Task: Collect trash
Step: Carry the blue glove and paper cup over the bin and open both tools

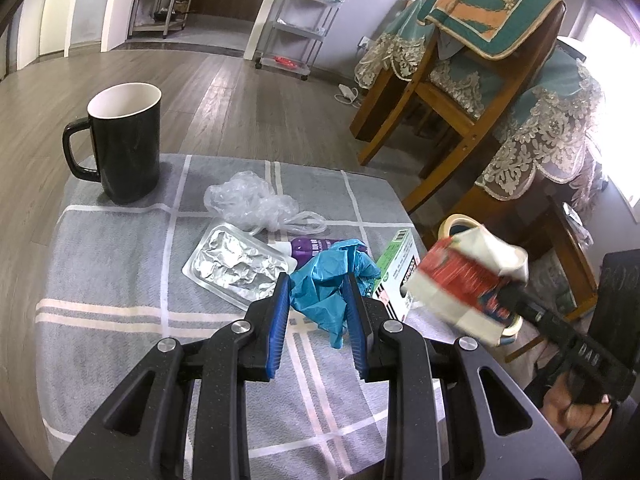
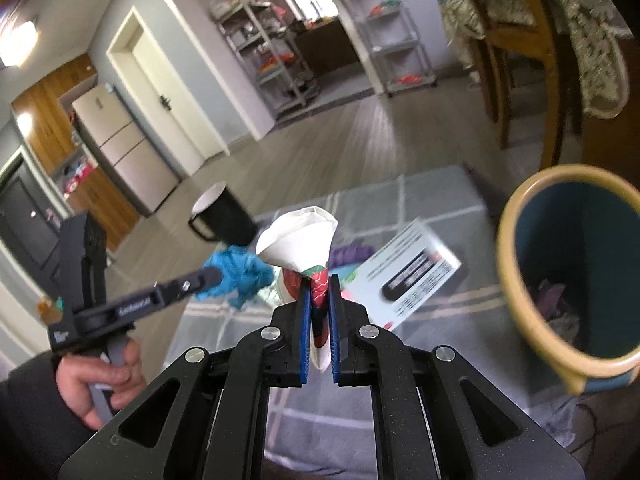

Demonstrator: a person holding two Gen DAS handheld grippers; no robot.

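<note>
Several left: mug (image 1: 127, 142) stands at the cloth's (image 1: 120, 280) far left corner; right of it lie a clear bag (image 1: 256, 202), a foil tray (image 1: 236, 266), a purple tube (image 1: 310, 247), a blue glove (image 1: 326, 280) and a box (image 1: 396, 268).
Left claw (image 1: 318, 280): part open, its pads on either side of the glove; whether they press it I cannot tell. The glove lies on the cloth, right of the tray.
Right claw (image 2: 319, 280): clamped on a crushed paper cup (image 2: 298, 240), held in the air right of the box and above the cloth's edge.
Bin (image 2: 568, 272): right of the cup, open mouth facing it, some scraps already at the bottom.
Progress: judged early to midway; one piece is on its way, most are uncollected.
In the way: nothing between cup and bin; the bin's near rim is what the cup must clear.
Around: chairs (image 1: 460, 92) with lace covers beyond the box; shelves (image 1: 308, 12) farther off.
</note>
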